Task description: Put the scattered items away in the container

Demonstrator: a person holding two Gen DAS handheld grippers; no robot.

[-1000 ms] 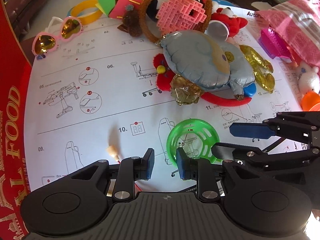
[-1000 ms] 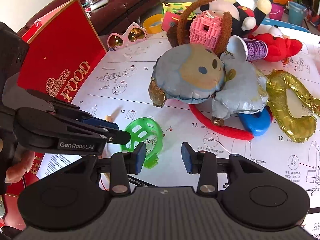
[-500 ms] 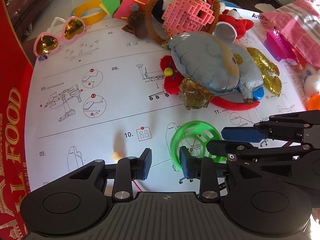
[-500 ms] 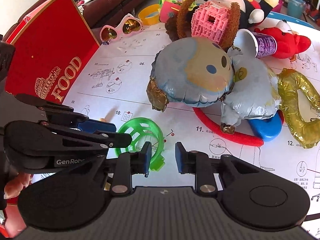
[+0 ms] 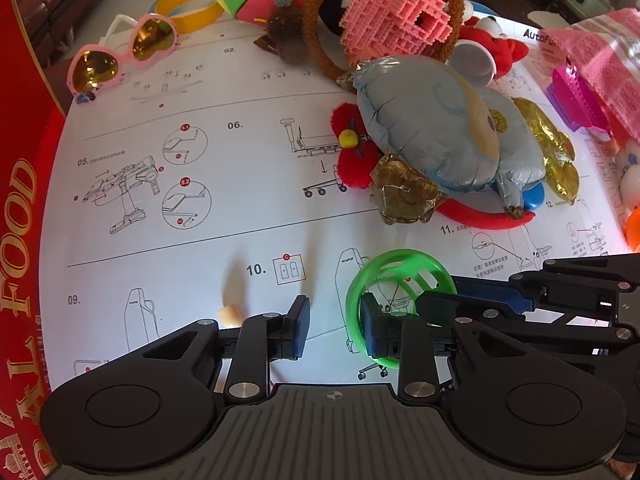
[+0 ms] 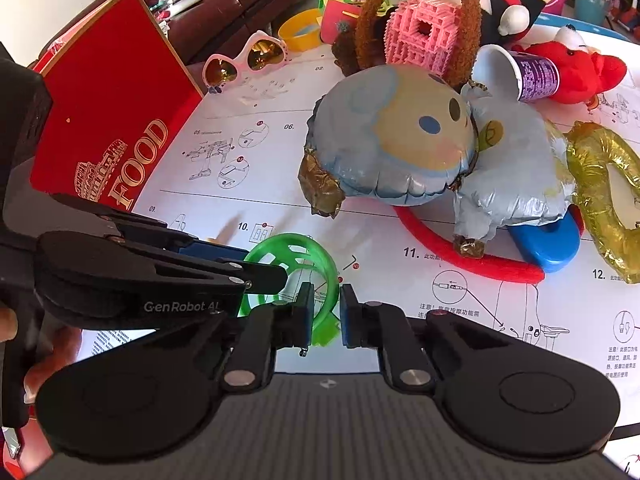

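1. The green plastic ring (image 6: 294,276), an openwork cup-like piece, stands on its edge on the instruction sheet (image 5: 240,184) that covers the tabletop, in front of the toy pile. Tipped up like that, its thin rim offers something to pinch, which is probably why both tools meet at it.

2. The right gripper (image 6: 325,314) has just been closing. Its jaws now stand only a sliver apart, with the ring's rim and a small green tab between them. They look clamped on the rim, though the contact itself is partly hidden.

3. The left gripper (image 5: 335,326) has also just been narrowing, but a clear gap remains between its jaws. Its right-hand pad (image 5: 370,330) sits against the ring's near edge and nothing is pinched. I judge it is steadying the ring so it cannot roll away.

4. The red box (image 6: 108,120) marked FOOD stands open at the left edge, near the ring. It is likely the container, so the carry would be short.

5. The foil balloon (image 5: 440,136), heart sunglasses (image 5: 120,56) and plush toys remain scattered, so the tidying is far from done.
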